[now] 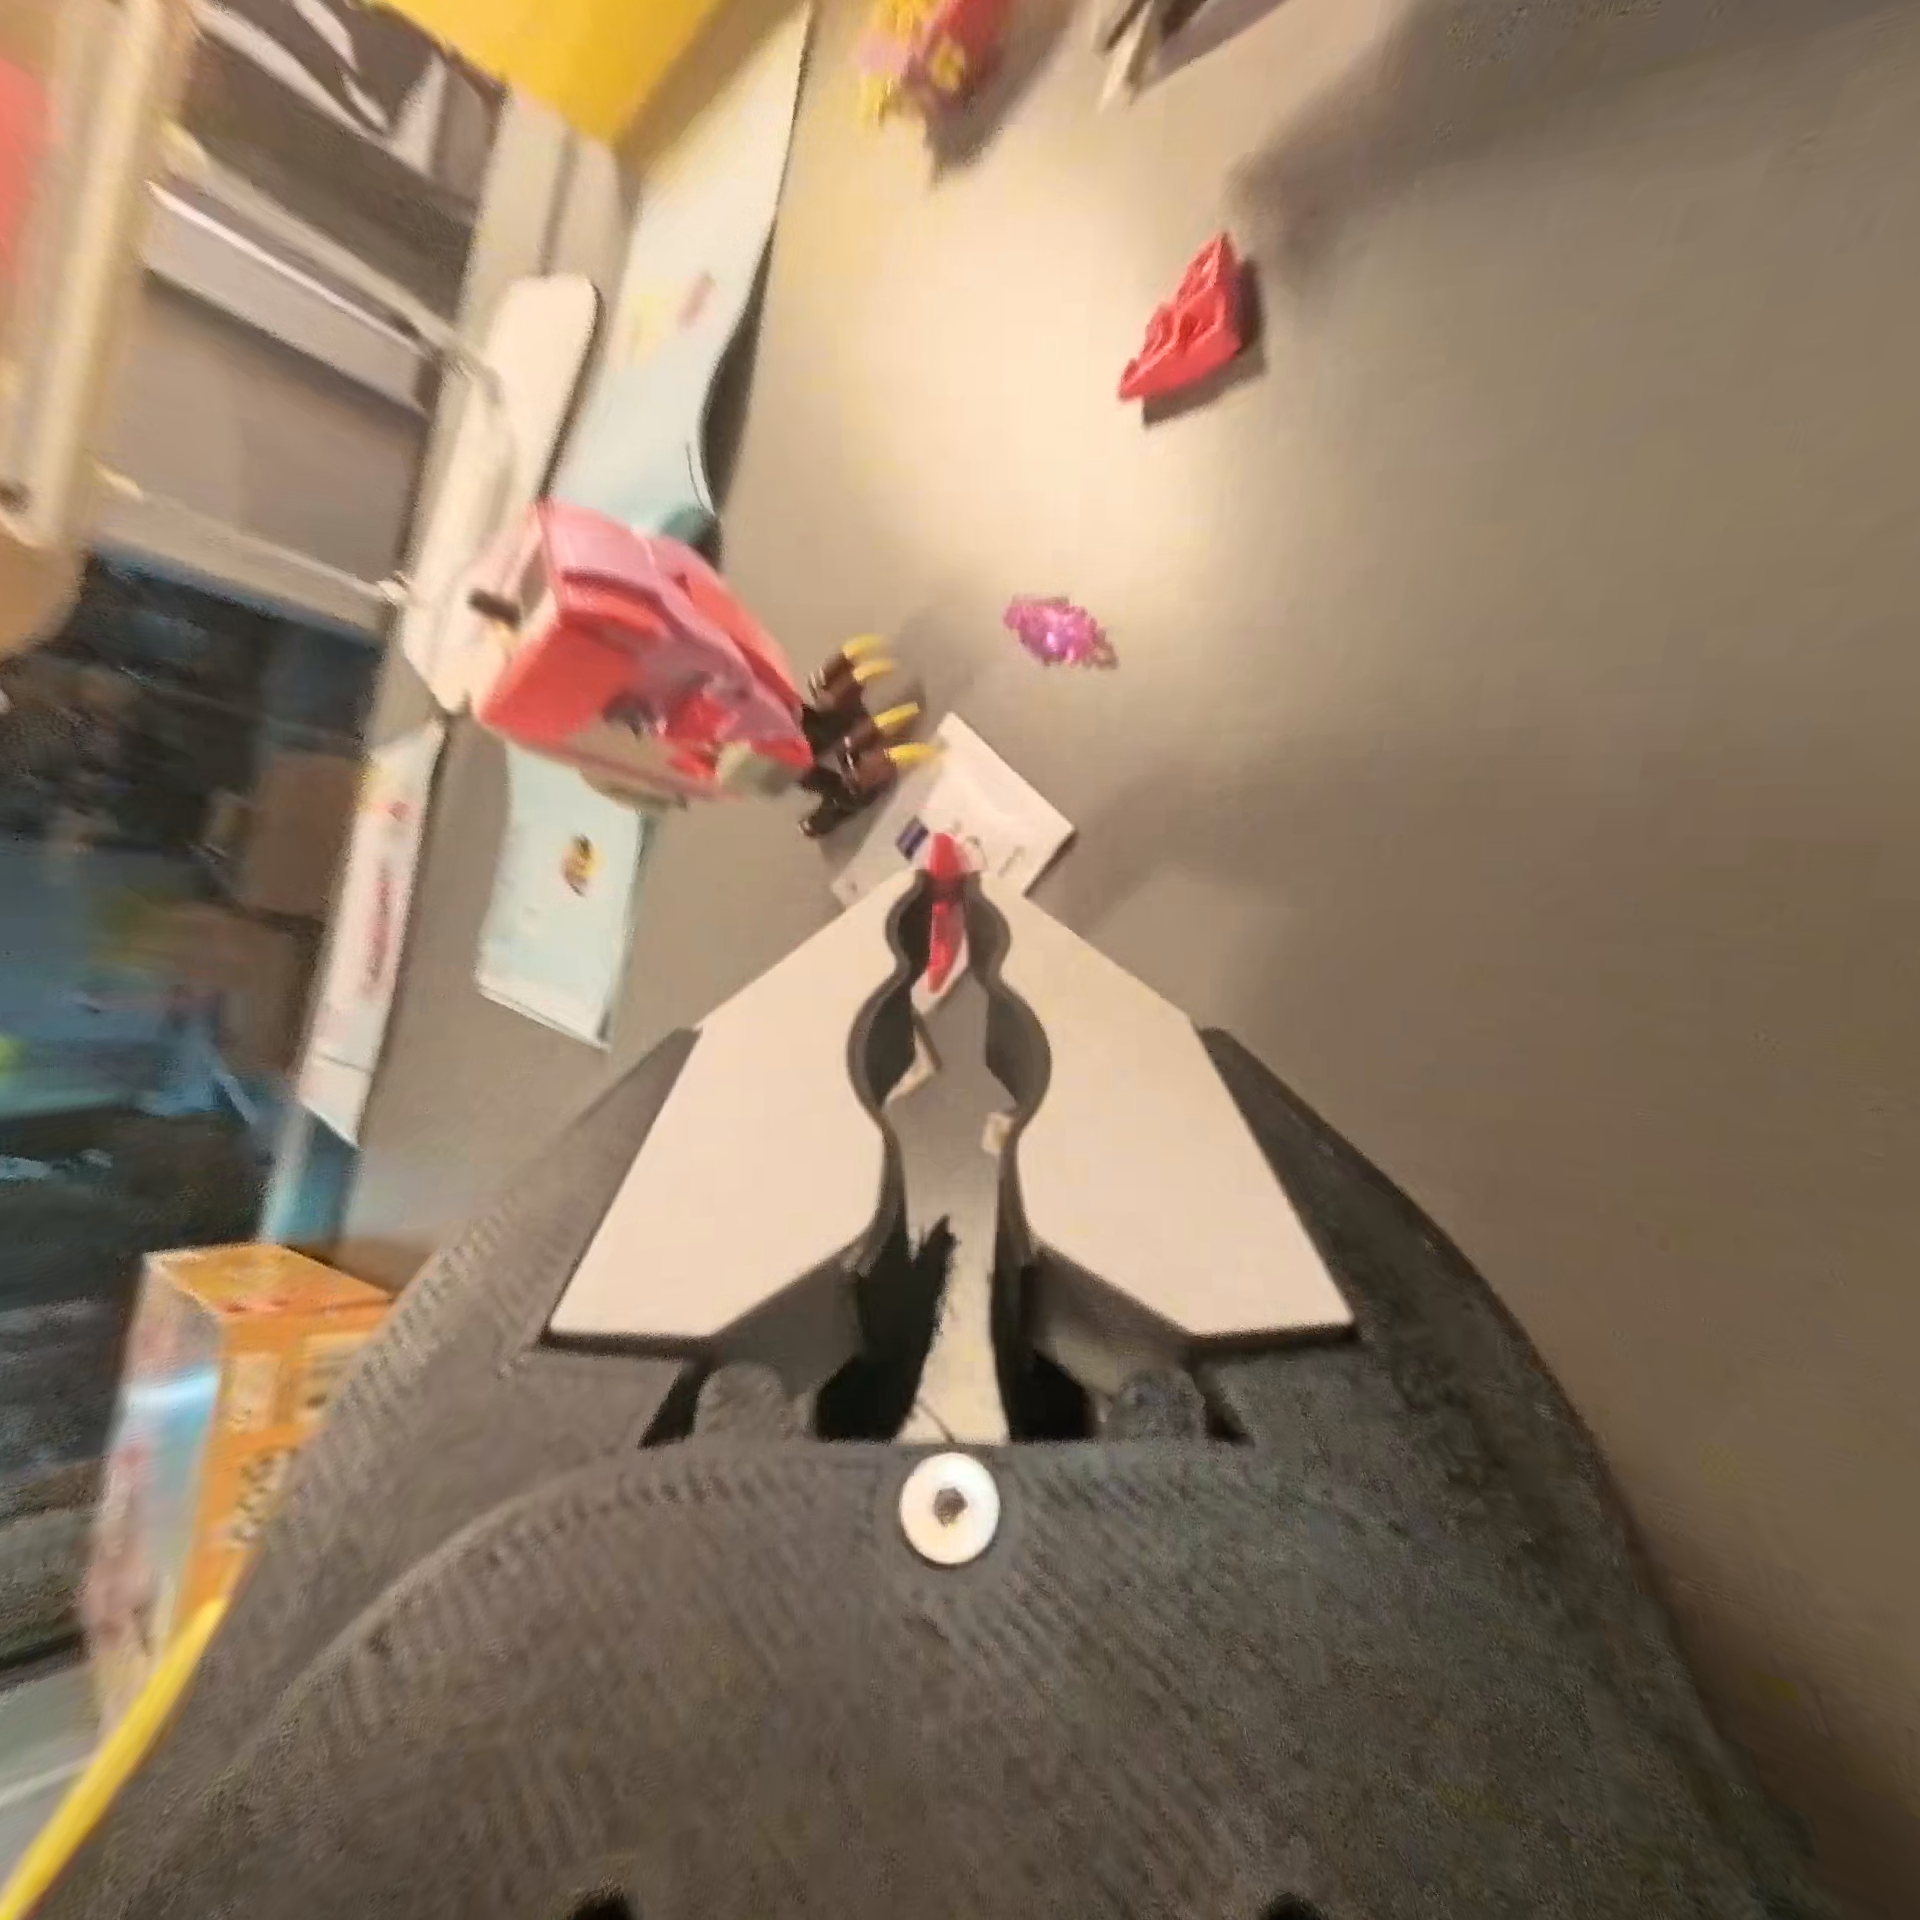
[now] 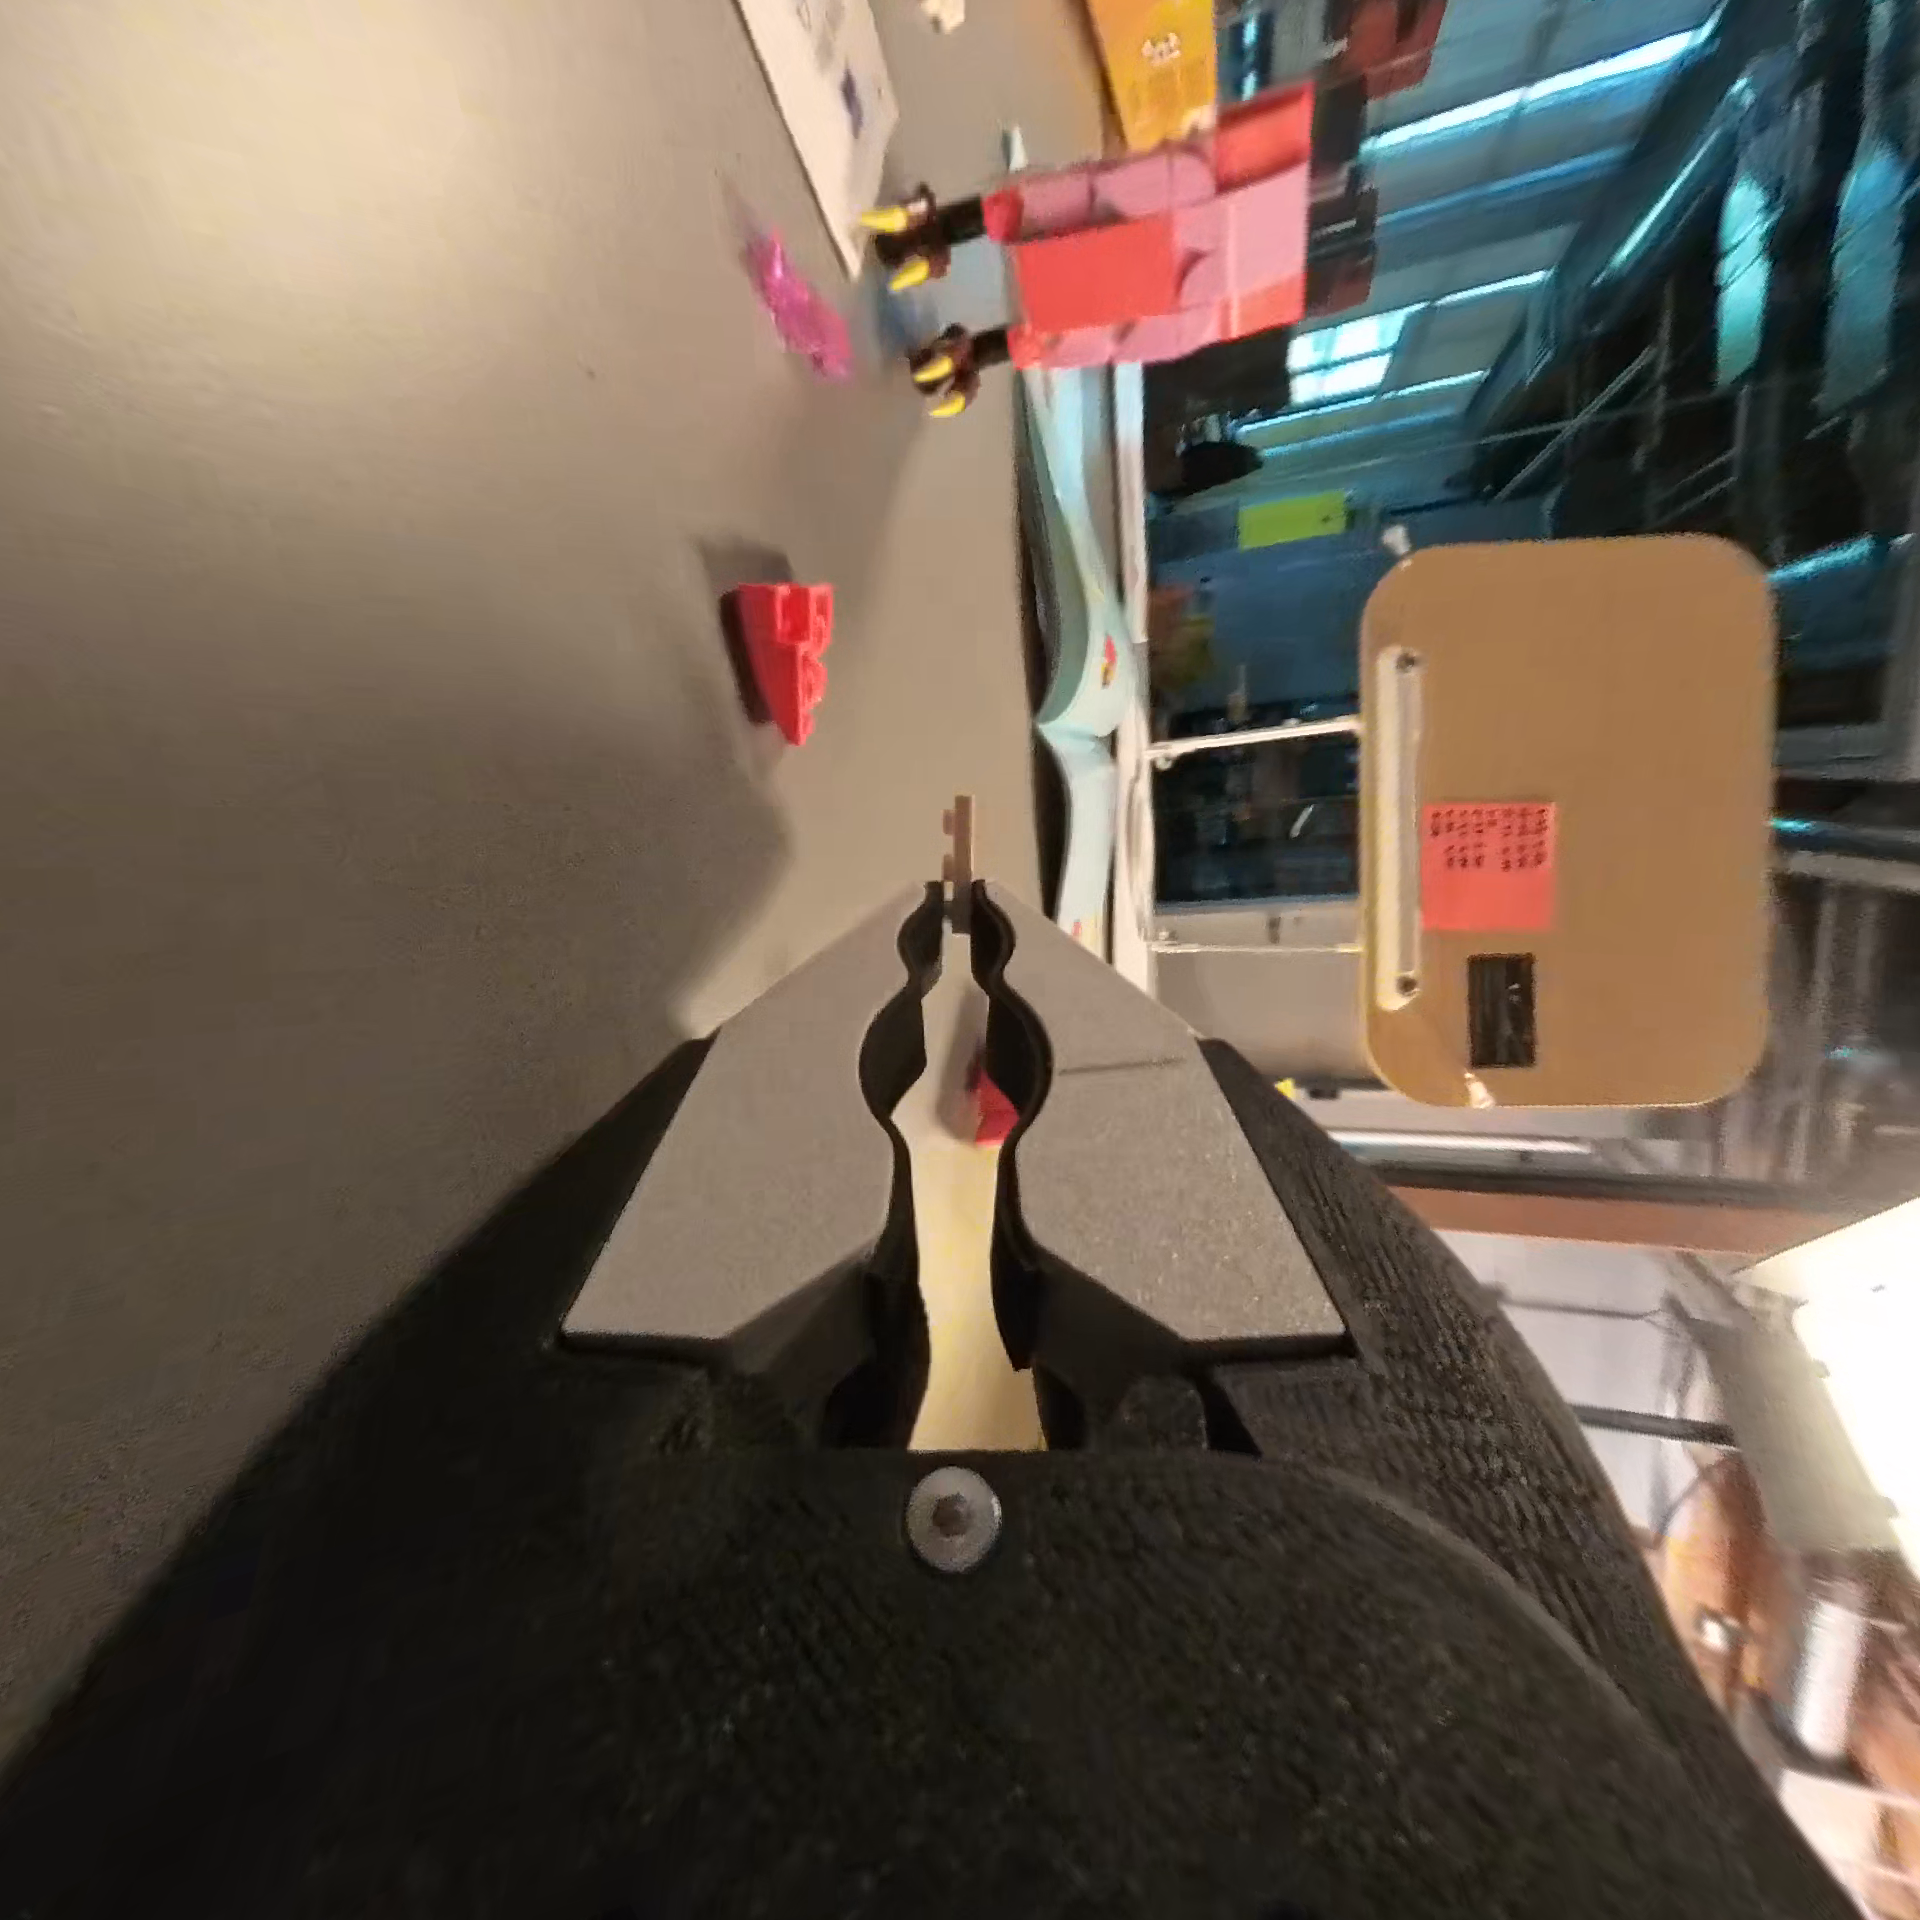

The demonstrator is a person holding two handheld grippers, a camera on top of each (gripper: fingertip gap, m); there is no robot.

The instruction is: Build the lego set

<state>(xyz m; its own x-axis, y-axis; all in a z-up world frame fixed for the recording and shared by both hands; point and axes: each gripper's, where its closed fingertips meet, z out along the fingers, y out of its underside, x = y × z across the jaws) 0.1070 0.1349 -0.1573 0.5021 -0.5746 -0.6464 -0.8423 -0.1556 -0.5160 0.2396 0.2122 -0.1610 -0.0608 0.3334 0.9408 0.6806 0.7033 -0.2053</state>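
Both grippers are up off the grey table (image 1: 1455,935), each loaded with one small part. Left gripper (image 1: 943,883): fingers nearly closed, pinching a thin red piece (image 1: 943,925) edge-on, its tip poking out past the fingertips. Right gripper (image 2: 961,899): fingers also nearly closed, clamped on a thin tan studded plate (image 2: 962,862) that sticks out forward, studs facing the table side. My read: both pieces are picked and carried in the air, neither yet attached to anything. Landmark is the pink-and-red brick model (image 1: 634,665) with brown legs and yellow claws: the left gripper's red piece sits just in front of it, over a white paper sheet (image 1: 987,810). Loose parts beyond the model: one red wedge brick (image 1: 1195,322), one magenta transparent piece (image 1: 1055,629). Count: two grippers, two held parts, one model, two loose parts clearly seen; a blurred pink-yellow cluster (image 1: 925,52) farther off, can't tell how many.
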